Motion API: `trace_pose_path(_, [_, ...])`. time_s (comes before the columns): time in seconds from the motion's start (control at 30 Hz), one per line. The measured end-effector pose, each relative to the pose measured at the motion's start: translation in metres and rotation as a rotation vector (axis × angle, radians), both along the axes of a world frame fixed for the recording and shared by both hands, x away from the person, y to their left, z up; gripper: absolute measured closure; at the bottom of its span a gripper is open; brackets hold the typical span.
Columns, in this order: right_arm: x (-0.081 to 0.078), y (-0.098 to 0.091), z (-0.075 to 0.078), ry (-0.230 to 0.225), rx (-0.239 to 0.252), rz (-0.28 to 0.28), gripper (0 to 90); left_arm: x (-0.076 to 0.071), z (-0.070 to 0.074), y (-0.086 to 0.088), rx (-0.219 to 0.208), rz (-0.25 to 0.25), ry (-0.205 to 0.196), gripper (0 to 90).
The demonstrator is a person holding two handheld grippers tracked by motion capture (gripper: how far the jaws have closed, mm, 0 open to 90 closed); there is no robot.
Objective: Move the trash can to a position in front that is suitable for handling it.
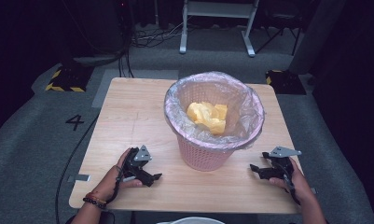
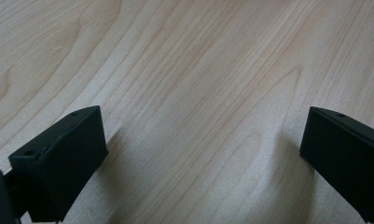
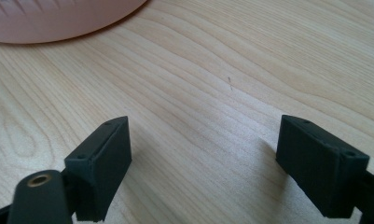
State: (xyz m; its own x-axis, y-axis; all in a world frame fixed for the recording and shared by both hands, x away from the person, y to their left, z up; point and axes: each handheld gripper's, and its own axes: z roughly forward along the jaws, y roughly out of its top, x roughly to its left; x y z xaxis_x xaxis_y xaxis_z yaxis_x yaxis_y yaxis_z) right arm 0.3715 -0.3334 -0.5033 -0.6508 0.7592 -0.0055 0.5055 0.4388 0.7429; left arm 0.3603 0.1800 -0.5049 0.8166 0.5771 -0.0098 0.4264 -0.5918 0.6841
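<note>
A pink waste basket (image 1: 206,157) lined with a clear plastic bag (image 1: 250,112) stands at the middle of the wooden table (image 1: 128,116). Crumpled yellow paper (image 1: 208,116) lies inside it. My left gripper (image 1: 155,178) rests low on the table left of the basket, its jaws wide apart with bare wood between them (image 2: 203,154). My right gripper (image 1: 253,169) rests right of the basket, open too, with nothing between its jaws (image 3: 203,154). The basket's pink base (image 3: 58,18) shows at the top left of the right gripper view.
The table's front edge (image 1: 184,209) lies just behind both hands. A white round rim (image 1: 190,220) peeks in at the bottom. Grey carpet surrounds the table, with a white frame (image 1: 217,28) and cables behind it.
</note>
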Motion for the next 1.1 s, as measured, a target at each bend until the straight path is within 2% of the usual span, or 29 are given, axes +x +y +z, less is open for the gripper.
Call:
trace_pose_path(0.37, [0.002, -0.001, 0.001, 0.003, -0.016, 0.024, 15.4, 0.001, 0.000, 0.000, 0.001, -0.005, -0.001, 0.3])
trace_pose_path(0.4, [0.004, 0.000, 0.002, -0.017, -0.023, 0.013, 17.5, 0.001, 0.000, 0.000, 0.001, -0.005, -0.001, 0.3])
trace_pose_path(0.5, [0.009, 0.005, 0.004, -0.029, -0.025, 0.013, 18.6, 0.001, 0.000, 0.000, 0.001, -0.005, -0.001, 0.3])
trace_pose_path(0.63, [0.018, 0.020, 0.018, -0.089, -0.005, 0.049, 20.4, 0.001, 0.000, 0.000, 0.000, -0.006, -0.001, 0.3])
trace_pose_path(0.67, [0.018, 0.020, 0.018, -0.089, -0.005, 0.049, 20.4, 0.001, 0.000, 0.000, 0.000, -0.006, -0.001, 0.3])
trace_pose_path(0.7, [0.023, 0.028, 0.026, -0.119, 0.004, 0.078, 20.9, 0.001, 0.000, 0.000, 0.001, -0.005, 0.000, 0.3])
trace_pose_path(0.83, [0.028, 0.040, 0.040, -0.166, 0.026, 0.160, 21.5, 0.001, 0.000, 0.000, 0.001, -0.005, -0.001, 0.3])
trace_pose_path(0.87, [0.028, 0.043, 0.042, -0.172, 0.023, 0.188, 21.5, 0.001, 0.000, 0.000, 0.001, -0.005, -0.001, 0.3])
trace_pose_path(0.9, [0.028, 0.043, 0.042, -0.172, 0.023, 0.188, 21.5, 0.001, 0.000, 0.000, 0.001, -0.005, -0.001, 0.3])
trace_pose_path(0.93, [0.029, 0.050, 0.045, -0.177, 0.031, 0.247, 21.1, 0.001, 0.000, 0.000, 0.000, -0.005, -0.001, 0.3])
trace_pose_path(0.97, [0.029, 0.053, 0.047, -0.179, 0.036, 0.274, 21.0, 0.001, 0.000, 0.000, 0.000, -0.005, -0.001, 0.3])
trace_pose_path(1.0, [0.029, 0.053, 0.047, -0.179, 0.036, 0.274, 21.0, 0.001, 0.000, 0.000, 0.000, -0.005, -0.001, 0.3])
trace_pose_path(1.03, [0.027, 0.062, 0.048, -0.179, 0.038, 0.333, 20.2, 0.001, 0.000, 0.000, 0.000, -0.005, 0.000, 0.3])
trace_pose_path(1.1, [0.026, 0.070, 0.048, -0.176, 0.028, 0.384, 18.0, 0.001, 0.000, 0.000, 0.001, -0.006, -0.001, 0.3])
